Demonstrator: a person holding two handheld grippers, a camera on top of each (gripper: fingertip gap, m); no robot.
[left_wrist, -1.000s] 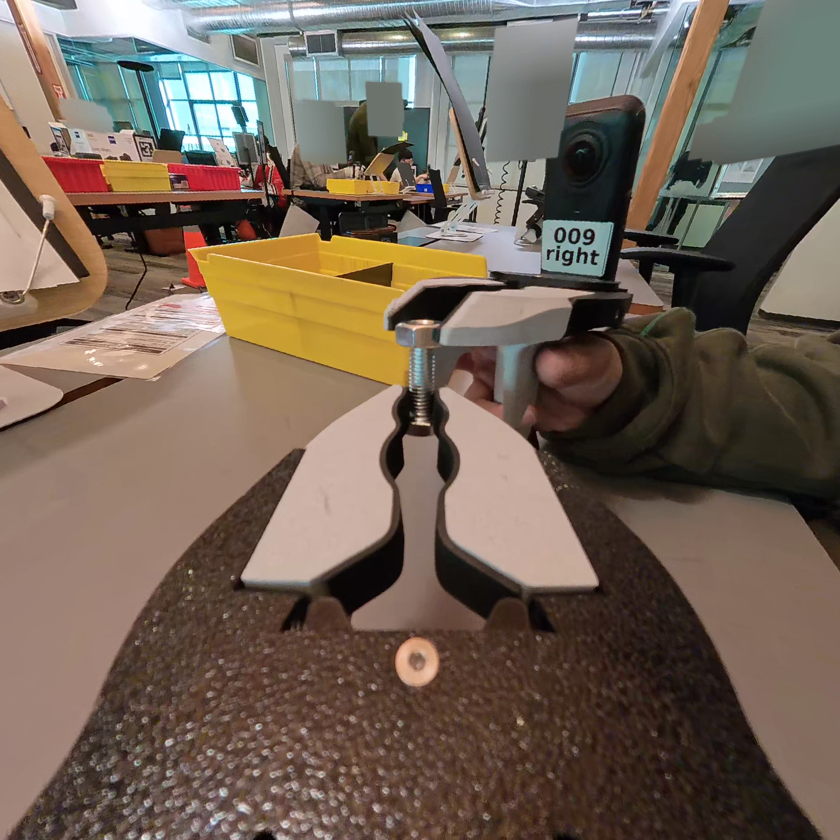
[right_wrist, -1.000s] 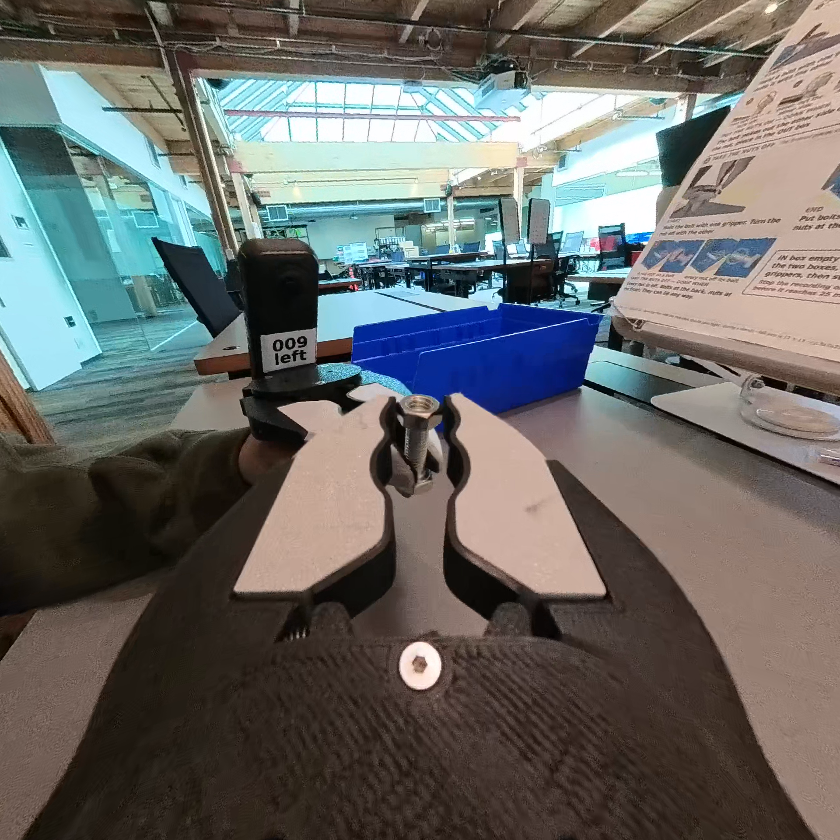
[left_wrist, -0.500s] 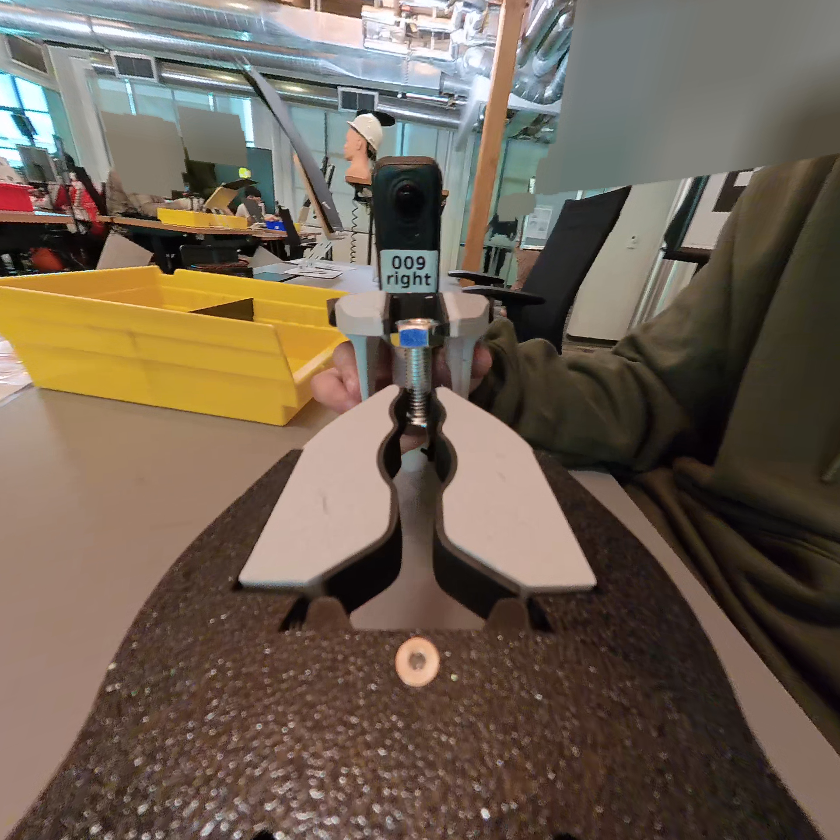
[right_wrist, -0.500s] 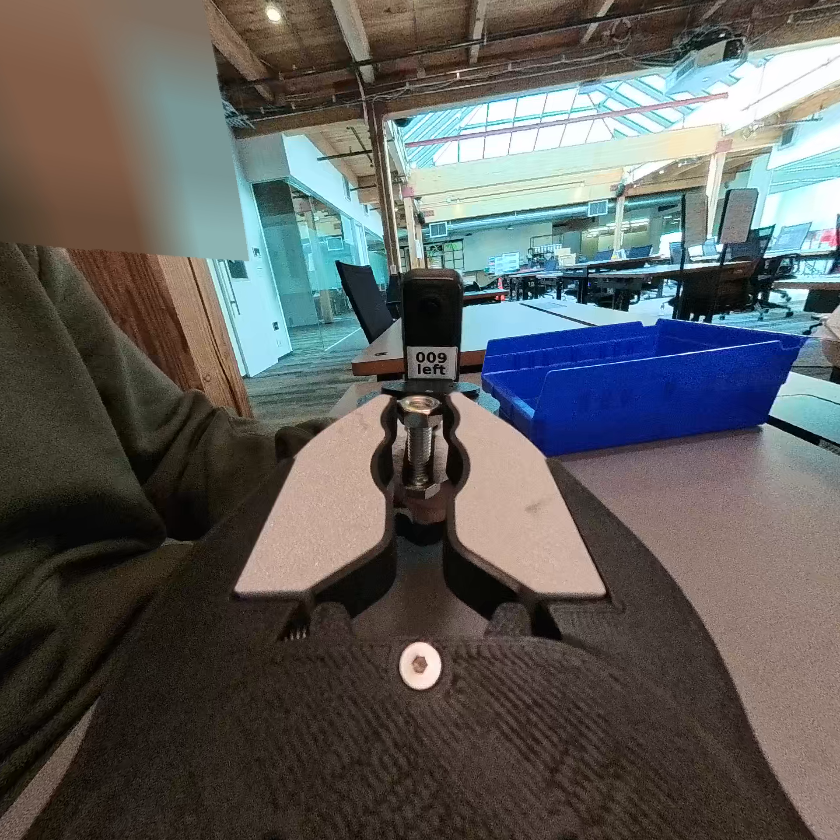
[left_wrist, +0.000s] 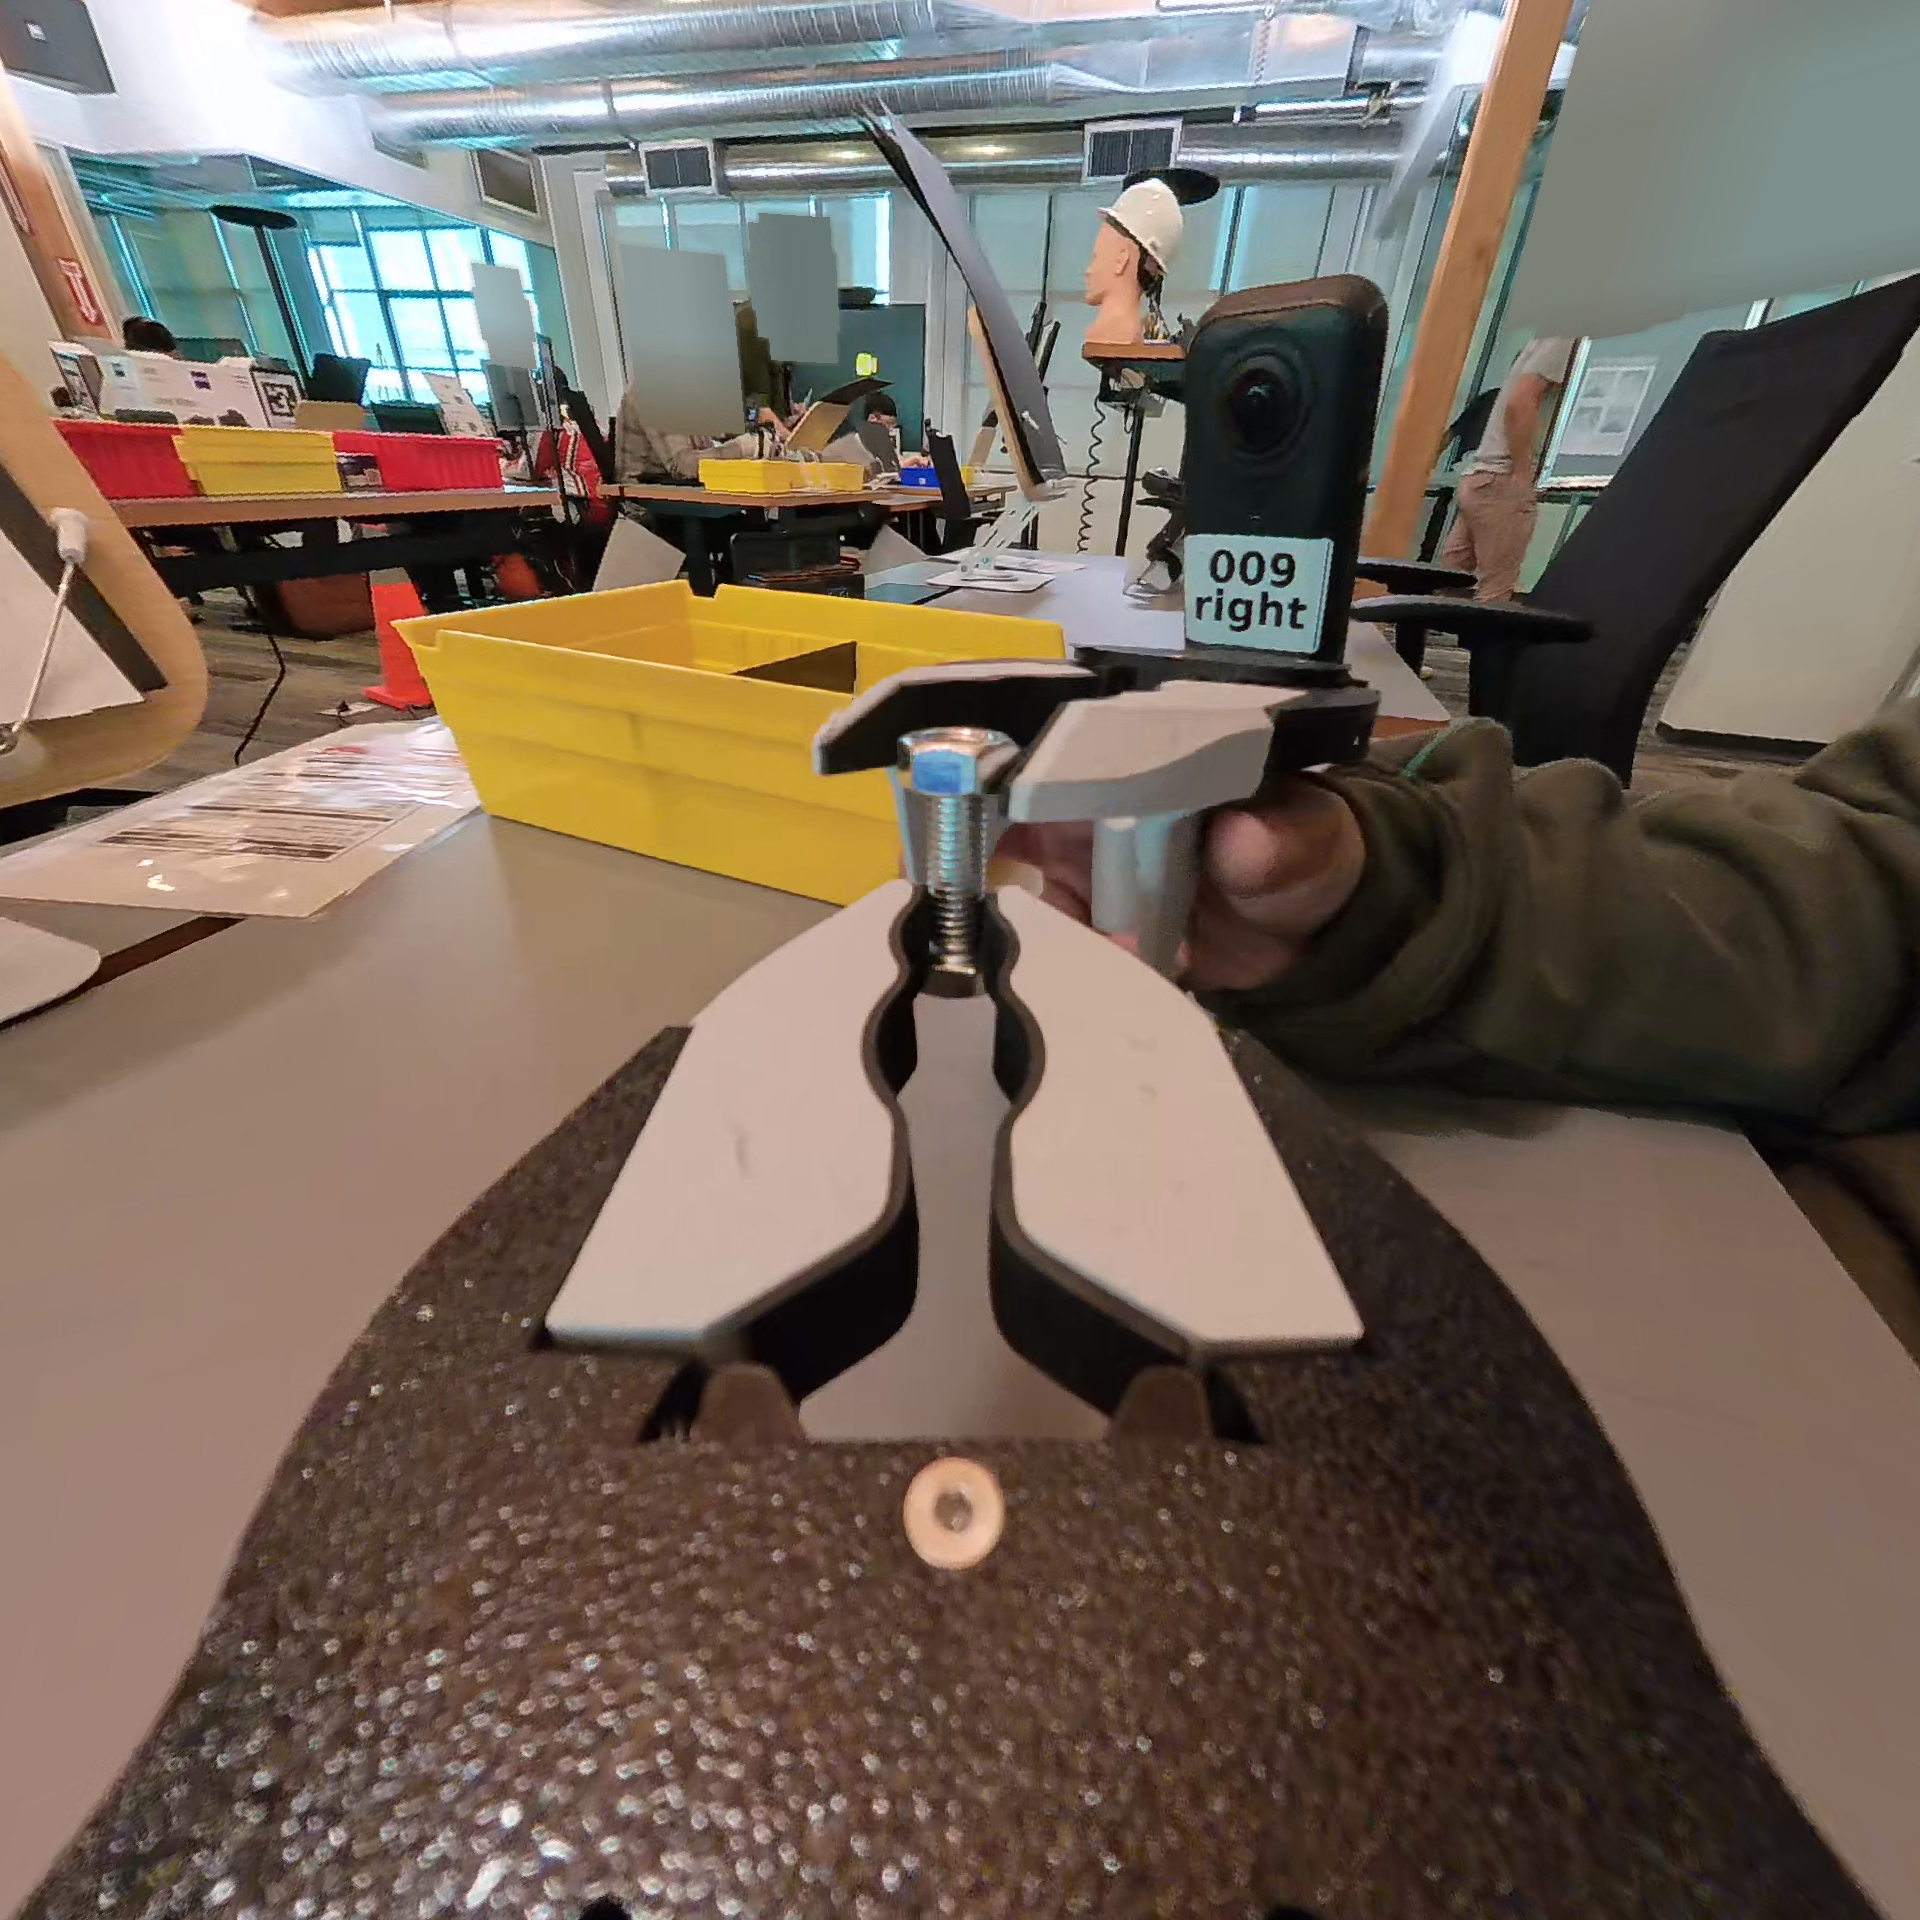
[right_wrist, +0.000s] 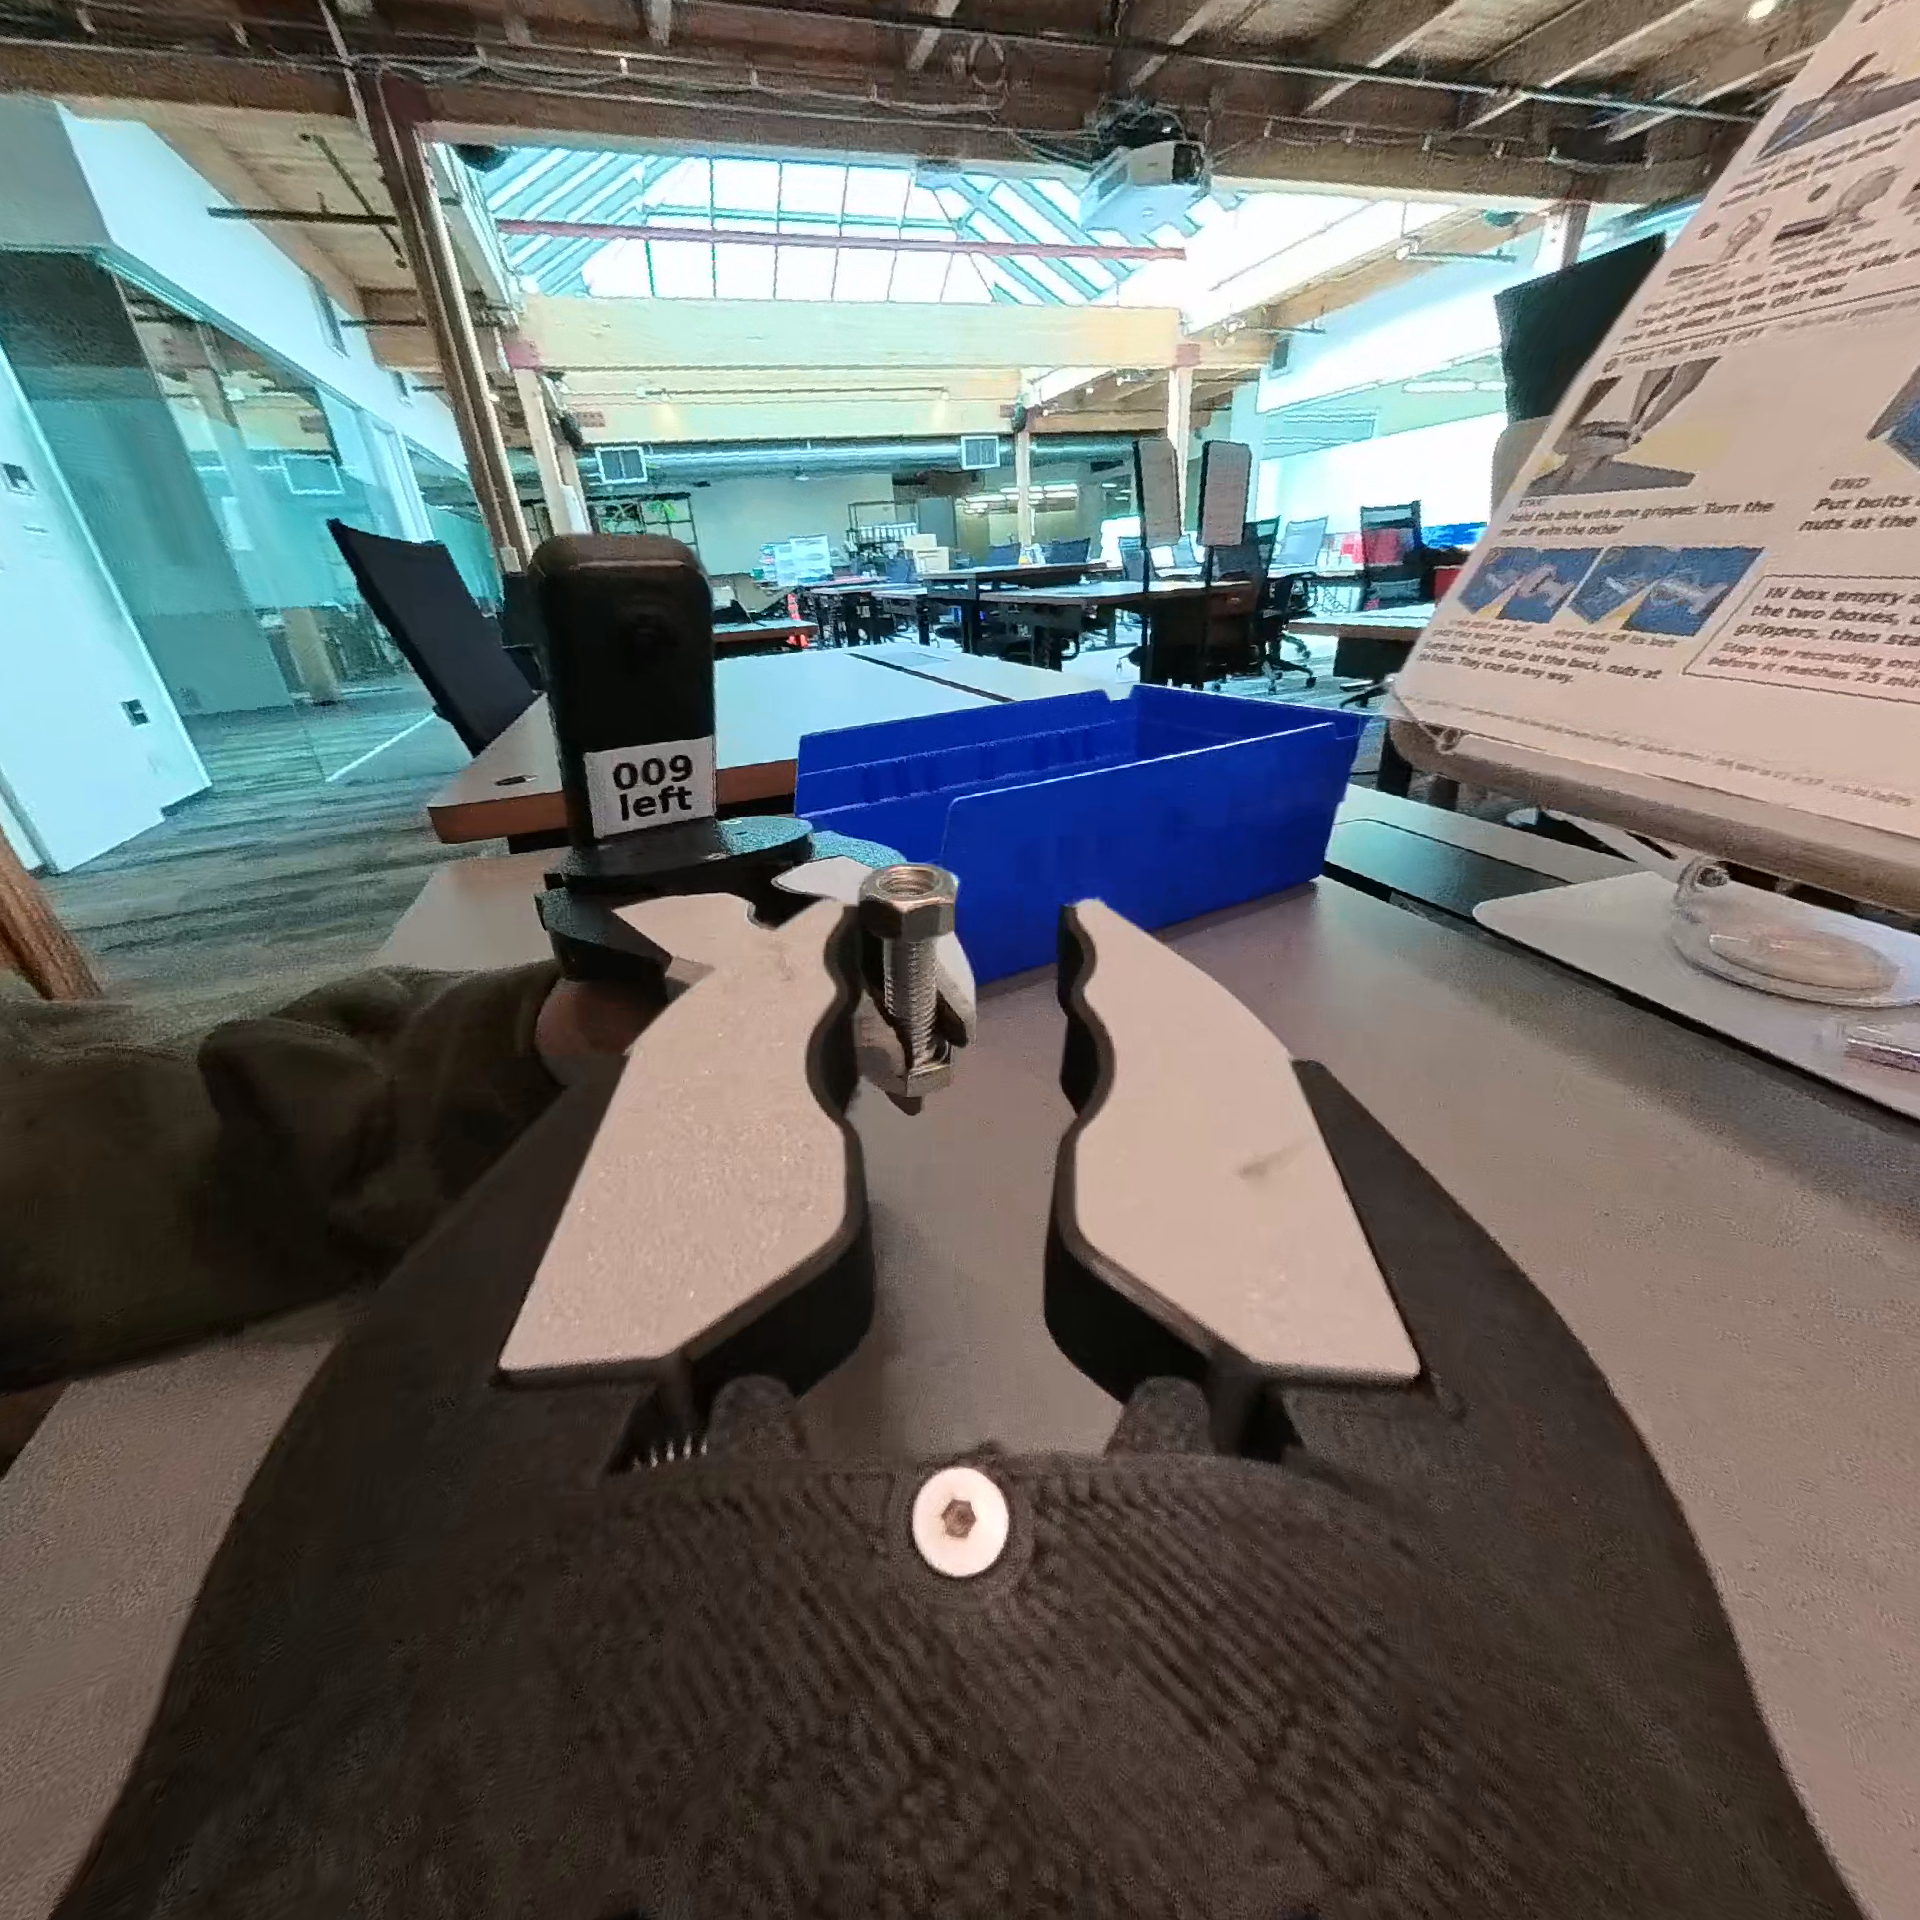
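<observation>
A silver bolt stands upright with a hex nut at its top end. My left gripper is shut on the bolt's lower end. The right gripper reaches in from the right at nut height, held by a hand in a green sleeve. In the right wrist view my right gripper is open, its fingers apart on either side of the bolt and nut without clamping them. The left gripper grips the bolt from below there.
A yellow bin stands behind the bolt on the grey table, with a printed sheet to its left. A blue bin stands behind in the right wrist view. An instruction sheet on a stand is at right. The tips of both grippers are at nearly the same place.
My right gripper was shut on the nut and has opened, letting go of it. Both grippers swung round to face each other, then back. The left gripper stays shut on the bolt.
</observation>
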